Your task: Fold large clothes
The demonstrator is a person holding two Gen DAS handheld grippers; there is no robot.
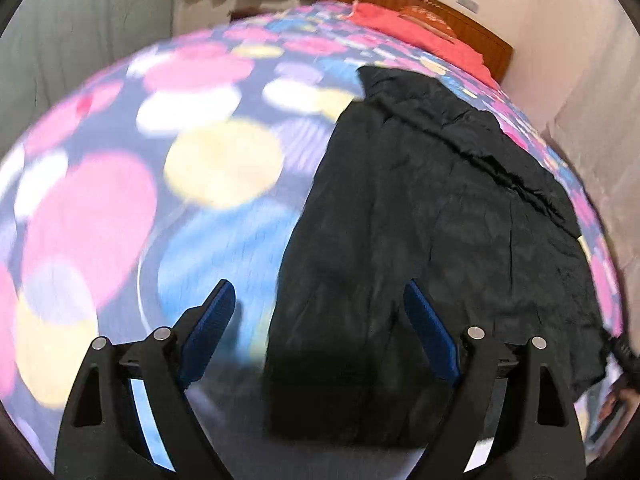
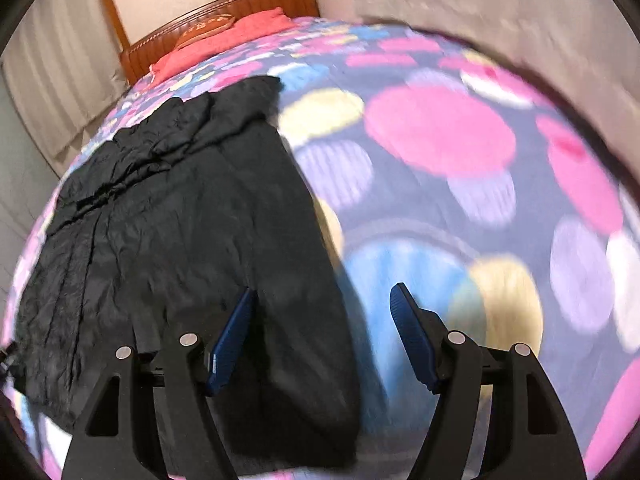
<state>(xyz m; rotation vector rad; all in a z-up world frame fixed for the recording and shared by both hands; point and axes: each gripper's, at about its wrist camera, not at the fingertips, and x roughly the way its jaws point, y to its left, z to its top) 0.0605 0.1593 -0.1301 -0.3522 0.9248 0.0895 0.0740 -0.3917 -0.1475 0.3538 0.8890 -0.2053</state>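
A large black garment (image 1: 432, 240) lies spread flat on a bed with a dotted bedspread (image 1: 120, 200). In the left wrist view my left gripper (image 1: 318, 292) is open and empty, above the garment's left edge near its near corner. In the right wrist view the garment (image 2: 172, 240) fills the left half and my right gripper (image 2: 322, 294) is open and empty above its right edge, one finger (image 2: 230, 340) over the cloth, the other over the bedspread (image 2: 440, 140). The garment's far part is rumpled into folds.
A red pillow (image 1: 416, 32) and an orange cushion (image 1: 428, 18) lie at the wooden headboard (image 1: 460, 12). Pale curtains (image 2: 60, 92) and walls surround the bed. The bed's near edge runs under both grippers.
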